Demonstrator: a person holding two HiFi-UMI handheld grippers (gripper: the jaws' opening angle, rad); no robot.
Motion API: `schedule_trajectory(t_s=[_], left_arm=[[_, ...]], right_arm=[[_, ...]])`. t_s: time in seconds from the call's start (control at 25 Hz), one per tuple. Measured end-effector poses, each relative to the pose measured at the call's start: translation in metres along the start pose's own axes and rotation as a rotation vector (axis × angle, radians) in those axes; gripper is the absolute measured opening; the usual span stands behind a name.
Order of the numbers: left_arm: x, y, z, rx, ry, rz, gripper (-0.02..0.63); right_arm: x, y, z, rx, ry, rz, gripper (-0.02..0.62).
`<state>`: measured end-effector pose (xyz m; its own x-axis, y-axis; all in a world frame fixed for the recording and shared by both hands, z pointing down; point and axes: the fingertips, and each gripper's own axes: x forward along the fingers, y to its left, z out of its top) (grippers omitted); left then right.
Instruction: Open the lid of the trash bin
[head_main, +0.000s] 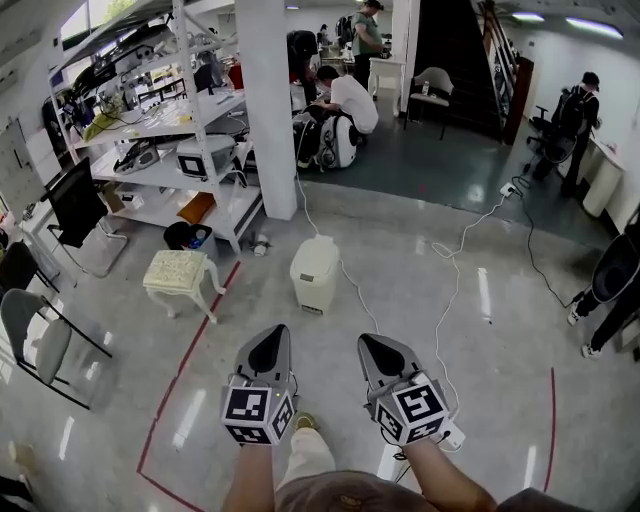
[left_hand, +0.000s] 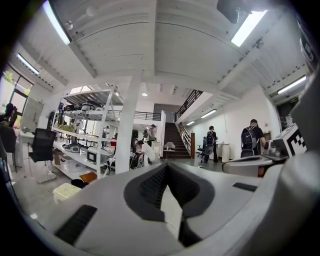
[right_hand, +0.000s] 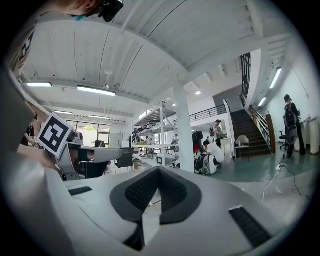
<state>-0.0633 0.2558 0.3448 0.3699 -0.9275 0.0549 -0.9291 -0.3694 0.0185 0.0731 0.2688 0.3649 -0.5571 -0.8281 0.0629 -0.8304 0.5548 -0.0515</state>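
The trash bin (head_main: 315, 272) is a small cream-white bin with its lid down. It stands on the glossy floor in front of a white pillar (head_main: 267, 100), ahead of both grippers. In the head view my left gripper (head_main: 270, 338) and right gripper (head_main: 368, 342) are held side by side low in the frame. They point toward the bin and are well short of it. Each is shut, tips together, with nothing between them. In the gripper views the left gripper (left_hand: 166, 167) and right gripper (right_hand: 158, 170) face the room above the floor. I cannot make out the bin in either view.
A cushioned white stool (head_main: 180, 272) stands left of the bin, with metal shelving (head_main: 170, 130) behind it and chairs (head_main: 35, 335) at far left. A white cable (head_main: 450, 290) crosses the floor on the right. Red tape (head_main: 190, 350) marks the floor. Several people (head_main: 350, 100) are at the back.
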Motion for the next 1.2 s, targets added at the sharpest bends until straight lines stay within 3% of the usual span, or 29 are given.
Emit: schedule_trajectory(t_s=[0.6, 1.2], left_arm=[[0.084, 0.075, -0.001, -0.007, 0.032, -0.02, 0.0], [0.159, 0.135, 0.006, 0.019, 0.048, -0.114, 0.0]], right_arm=[[0.104, -0.028, 0.012, 0.021, 0.001, -0.019, 0.028], [0.193, -0.049, 0.029, 0.026, -0.03, -0.1, 0.028]])
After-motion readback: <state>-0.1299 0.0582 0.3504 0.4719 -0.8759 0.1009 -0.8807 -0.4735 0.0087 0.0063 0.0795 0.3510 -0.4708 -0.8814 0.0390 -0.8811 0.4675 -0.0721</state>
